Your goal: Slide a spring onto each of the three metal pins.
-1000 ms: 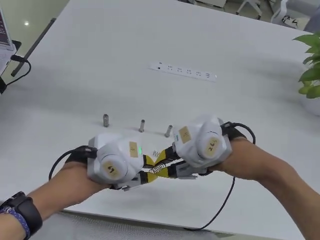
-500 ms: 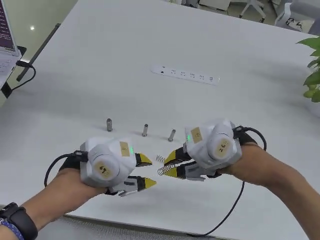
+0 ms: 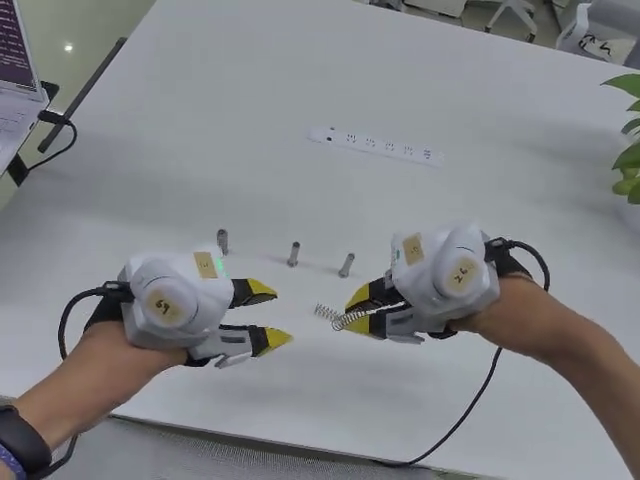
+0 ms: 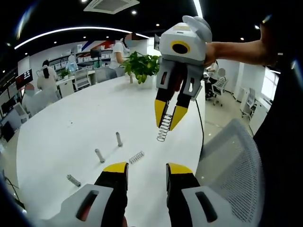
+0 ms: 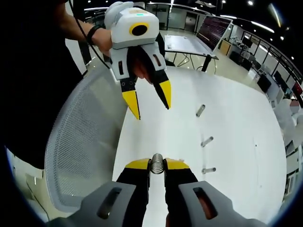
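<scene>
Three metal pins stand in a row on the white table: left pin [image 3: 222, 241], middle pin [image 3: 294, 254], right pin [image 3: 346, 265]. The left one looks thicker and ribbed [image 4: 73, 180], as if a spring sits on it. My right gripper [image 3: 358, 308] is shut on a spring [image 3: 345, 320] that sticks out from its tips, clear in the right gripper view [image 5: 157, 163]. A loose spring [image 4: 136, 157] lies on the table near the right pin. My left gripper [image 3: 268, 315] hovers open with nothing between its jaws, a short way left of the held spring.
A white power strip [image 3: 378, 147] lies further back on the table. A laptop [image 3: 15, 60] sits at the far left edge and a plant [image 3: 628, 130] at the right. A mesh chair back [image 5: 80, 151] is near the table's front edge.
The two grippers were together at the spring; the left one has let go, opened and pulled away to the left. The right keeps hold of the spring.
</scene>
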A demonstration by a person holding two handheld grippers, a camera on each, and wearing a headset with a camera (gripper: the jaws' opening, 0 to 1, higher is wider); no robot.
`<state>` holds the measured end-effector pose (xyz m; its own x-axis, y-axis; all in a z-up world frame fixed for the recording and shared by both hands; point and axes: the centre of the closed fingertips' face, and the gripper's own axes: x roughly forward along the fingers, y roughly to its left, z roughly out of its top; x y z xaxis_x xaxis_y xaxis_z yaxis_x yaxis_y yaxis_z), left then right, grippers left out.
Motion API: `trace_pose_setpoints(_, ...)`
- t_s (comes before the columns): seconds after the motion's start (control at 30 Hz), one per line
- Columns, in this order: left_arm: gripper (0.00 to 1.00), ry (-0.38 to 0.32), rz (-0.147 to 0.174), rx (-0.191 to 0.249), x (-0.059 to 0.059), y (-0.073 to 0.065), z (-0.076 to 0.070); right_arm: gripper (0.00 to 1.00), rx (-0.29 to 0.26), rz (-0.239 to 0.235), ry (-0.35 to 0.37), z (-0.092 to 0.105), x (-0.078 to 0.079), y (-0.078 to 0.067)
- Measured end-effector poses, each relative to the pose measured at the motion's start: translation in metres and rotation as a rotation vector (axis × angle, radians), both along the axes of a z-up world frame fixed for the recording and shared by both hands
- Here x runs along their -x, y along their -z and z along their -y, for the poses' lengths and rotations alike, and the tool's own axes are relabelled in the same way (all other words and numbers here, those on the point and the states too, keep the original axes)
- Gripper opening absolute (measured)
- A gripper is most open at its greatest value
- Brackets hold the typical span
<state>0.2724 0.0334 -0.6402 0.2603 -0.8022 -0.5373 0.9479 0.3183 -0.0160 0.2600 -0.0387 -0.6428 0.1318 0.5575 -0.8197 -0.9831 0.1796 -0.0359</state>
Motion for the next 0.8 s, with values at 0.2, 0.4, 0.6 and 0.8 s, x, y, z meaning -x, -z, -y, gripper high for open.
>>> trace_pose_setpoints(0.2, 0.28, -0.051, 0.002, -0.012, -0.005, 0.003, -0.019, 0.09, 0.008, -0.003, 0.03, 0.011, -0.01, 0.002)
trace_pose_setpoints(0.4, 0.31, -0.105, -0.006, -0.014, -0.011, 0.005, -0.038, 0.09, 0.021, -0.004, 0.061, 0.021, -0.022, 0.005)
trace_pose_setpoints(0.6, 0.35, -0.147, -0.007, -0.017, -0.016, 0.006, -0.054, 0.09, 0.024, -0.002, 0.096, 0.029, -0.033, 0.003)
trace_pose_setpoints(0.8, 0.37, -0.173, -0.008, -0.017, -0.017, 0.004, -0.062, 0.09, 0.022, -0.001, 0.128, 0.034, -0.043, 0.002)
